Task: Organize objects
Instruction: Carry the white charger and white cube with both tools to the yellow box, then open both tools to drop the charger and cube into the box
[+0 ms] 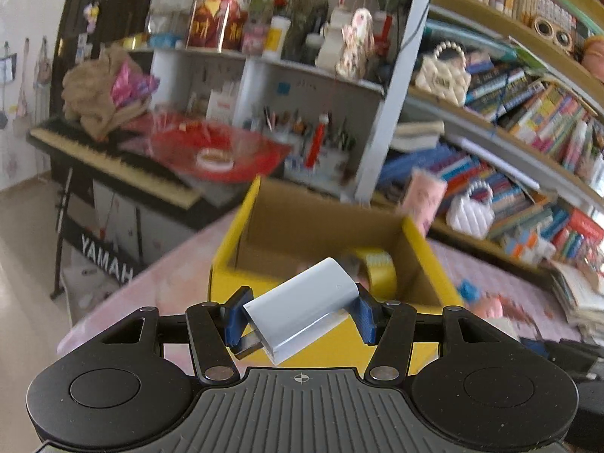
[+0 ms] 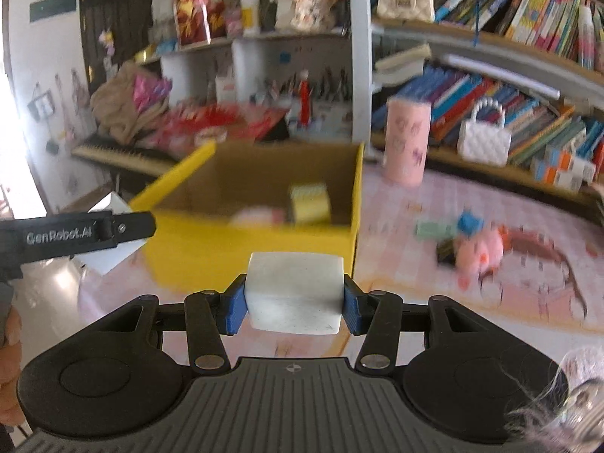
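Midway: left claw (image 1: pixel 300 317) clamped on white charger (image 1: pixel 302 311), right claw (image 2: pixel 294 302) clamped on white block (image 2: pixel 296 292), both short of yellow box (image 2: pixel 249 241). Tape roll (image 2: pixel 309 204) already inside; pink pig (image 2: pixel 481 251) waiting on counter (image 2: pixel 434 294).

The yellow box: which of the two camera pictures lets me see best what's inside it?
The right wrist view: the yellow box shows its whole floor, with a yellow tape roll inside. In the left wrist view, the white charger covers part of it.
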The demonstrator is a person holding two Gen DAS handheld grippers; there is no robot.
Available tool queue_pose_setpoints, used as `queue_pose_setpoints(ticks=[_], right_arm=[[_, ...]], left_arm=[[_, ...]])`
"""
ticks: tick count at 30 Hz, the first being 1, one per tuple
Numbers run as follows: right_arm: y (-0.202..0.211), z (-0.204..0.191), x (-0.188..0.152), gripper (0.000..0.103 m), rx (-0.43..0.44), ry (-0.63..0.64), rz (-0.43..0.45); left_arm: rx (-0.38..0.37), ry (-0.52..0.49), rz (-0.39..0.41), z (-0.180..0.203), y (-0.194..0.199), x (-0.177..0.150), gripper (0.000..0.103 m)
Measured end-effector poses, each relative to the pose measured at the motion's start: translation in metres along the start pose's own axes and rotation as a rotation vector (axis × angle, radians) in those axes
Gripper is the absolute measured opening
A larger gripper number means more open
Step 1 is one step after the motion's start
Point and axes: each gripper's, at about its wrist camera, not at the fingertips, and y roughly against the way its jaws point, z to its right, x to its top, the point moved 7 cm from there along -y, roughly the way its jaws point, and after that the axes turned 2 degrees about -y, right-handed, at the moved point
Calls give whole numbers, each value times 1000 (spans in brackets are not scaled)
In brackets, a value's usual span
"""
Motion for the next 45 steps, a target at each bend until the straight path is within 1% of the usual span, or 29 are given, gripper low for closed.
queue_pose_setpoints(ticks=[4,8,11,14,16,19,23,24,28,30,33,35,38,40,43,45], right_arm=[[-25,11,36,47,5,-7,47],[-52,16,61,47,23,10,68],[-70,15,68,47,39,20,56],[-90,11,67,47,63,28,24],[-102,7,66,47,77,35,6],[-118,0,64,47,100,38,-19],[-137,-7,65,47,122,45,-51],[-141,-9,65,47,126,48,-57],[-151,-16,64,47,142,69,-75],[-156,-21,65,47,151,84,-84],[-162,-29,68,47,166,109,-93],[-167,-36,69,47,181,133,-108],[-177,-48,65,47,207,179,-170],[-182,-56,60,47,222,202,-200],[-184,-64,54,47,220,235,-210],[-180,-67,55,51,218,242,-193]], left_arm=[[38,-44,35,4,-28,18,54],[97,-107,20,4,-59,15,54],[133,-182,39,11,-67,15,53],[155,-219,46,14,-72,16,53],[170,-243,45,15,-74,17,50],[181,-250,15,14,-80,16,49],[211,-275,-74,11,-94,4,49],[213,-273,-84,10,-95,1,50],[214,-250,-64,9,-85,-1,54],[220,-246,-41,8,-77,-1,61],[228,-233,-5,7,-64,0,69],[227,-223,9,6,-55,-3,71],[232,-226,28,6,-46,-4,74],[233,-217,34,5,-40,-4,75],[243,-212,47,2,-34,-3,75],[250,-204,56,-1,-28,-1,78]])
